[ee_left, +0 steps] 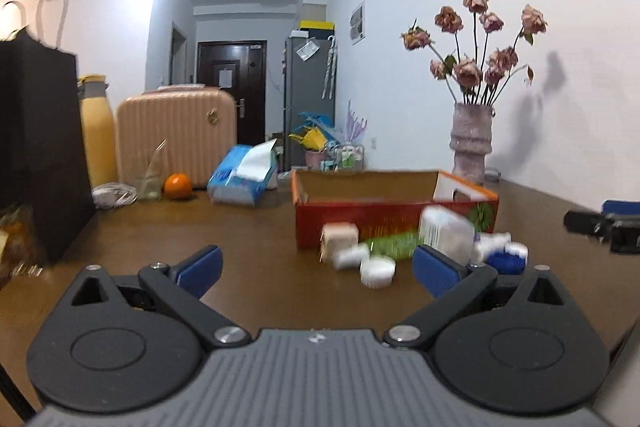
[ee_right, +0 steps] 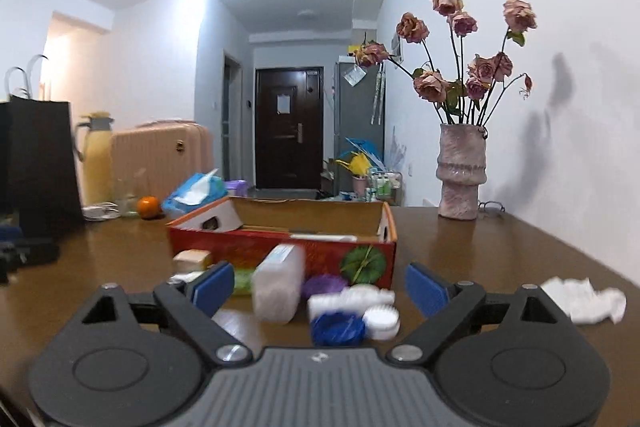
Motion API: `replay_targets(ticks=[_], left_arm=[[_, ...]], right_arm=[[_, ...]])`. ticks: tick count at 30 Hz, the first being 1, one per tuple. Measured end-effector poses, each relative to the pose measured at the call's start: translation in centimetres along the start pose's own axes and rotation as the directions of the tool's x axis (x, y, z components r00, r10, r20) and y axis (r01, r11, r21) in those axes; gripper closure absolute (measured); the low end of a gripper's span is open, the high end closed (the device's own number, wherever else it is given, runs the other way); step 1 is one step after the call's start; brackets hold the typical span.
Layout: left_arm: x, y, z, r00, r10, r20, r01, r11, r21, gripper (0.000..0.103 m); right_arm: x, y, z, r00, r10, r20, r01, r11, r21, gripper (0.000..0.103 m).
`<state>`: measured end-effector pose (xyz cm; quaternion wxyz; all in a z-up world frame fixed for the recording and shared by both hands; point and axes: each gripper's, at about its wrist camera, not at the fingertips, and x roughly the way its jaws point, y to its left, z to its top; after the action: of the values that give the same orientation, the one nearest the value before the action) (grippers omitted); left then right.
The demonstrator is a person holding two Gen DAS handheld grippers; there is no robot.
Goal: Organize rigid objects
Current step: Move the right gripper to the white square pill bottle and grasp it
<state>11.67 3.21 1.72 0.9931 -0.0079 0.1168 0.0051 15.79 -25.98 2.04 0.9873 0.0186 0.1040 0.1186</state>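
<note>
A red cardboard box (ee_left: 372,223) (ee_right: 256,247) stands open on the brown table. In front of it lie small rigid items: a clear plastic container (ee_left: 444,233) (ee_right: 278,285), a beige block (ee_left: 340,237) (ee_right: 192,261), white caps (ee_left: 376,269) (ee_right: 382,323), a blue lid (ee_left: 506,261) (ee_right: 338,329), a purple lid (ee_right: 324,285) and a green item (ee_left: 394,243). My left gripper (ee_left: 318,273) is open and empty, short of the items. My right gripper (ee_right: 320,291) is open and empty, with the container and lids between its fingers' line of view.
A vase of dried roses (ee_left: 470,143) (ee_right: 460,171) stands at the back right. A tissue pack (ee_left: 244,177), an orange (ee_left: 178,185), a glass, a yellow bottle, a pink suitcase (ee_left: 176,135) and a black paper bag (ee_left: 38,143) stand at the left. Crumpled white tissue (ee_right: 584,299) lies at the right.
</note>
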Motion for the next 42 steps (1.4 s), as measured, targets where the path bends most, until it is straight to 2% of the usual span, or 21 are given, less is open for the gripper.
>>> replay_targets(ticks=[4, 9, 13, 20, 29, 33, 42], left_arm=[[-1.0, -0.2, -1.5, 0.999, 0.002, -0.051, -0.004, 0.999, -0.040, 0.000], [-1.5, -0.9, -0.7, 0.999, -0.028, -0.019, 0.027, 0.999, -0.031, 0.000], [-1.4, -1.4, -1.1, 0.999, -0.029, -0.034, 0.029, 0.999, -0.022, 0.000], [0.0, -1.7, -1.9, 0.996, -0.031, -0.082, 0.029, 0.999, -0.021, 0.000], [3.6, -2.7, -1.5, 0.992, -0.025, -0.125, 0.023, 1.000, -0.010, 0.000], [5.9, -3.3, -0.6, 0.992, -0.027, -0.126, 0.028, 1.000, 0.003, 0.000], [11.7, -3.2, 0.8, 0.988, -0.020, -0.154, 0.024, 0.999, 0.024, 0.000]], right_arm=[[-2.9, 0.7, -1.8, 0.999, -0.028, -0.020, 0.029, 0.998, 0.060, 0.010], [-4.9, 1.8, -1.8, 0.999, -0.045, -0.003, 0.045, 0.999, 0.011, 0.010], [-4.1, 1.8, -1.6, 0.998, -0.059, -0.027, 0.059, 0.998, 0.010, 0.009], [-2.5, 1.6, -3.1, 0.995, -0.052, -0.087, 0.054, 0.998, 0.022, 0.009], [1.7, 0.8, -2.8, 0.989, -0.014, -0.144, 0.018, 0.999, 0.029, 0.012], [4.8, 1.1, -1.6, 0.987, 0.010, -0.159, -0.007, 1.000, 0.021, 0.017], [13.1, 2.3, 0.9, 0.979, 0.045, -0.197, -0.045, 0.999, 0.007, 0.018]])
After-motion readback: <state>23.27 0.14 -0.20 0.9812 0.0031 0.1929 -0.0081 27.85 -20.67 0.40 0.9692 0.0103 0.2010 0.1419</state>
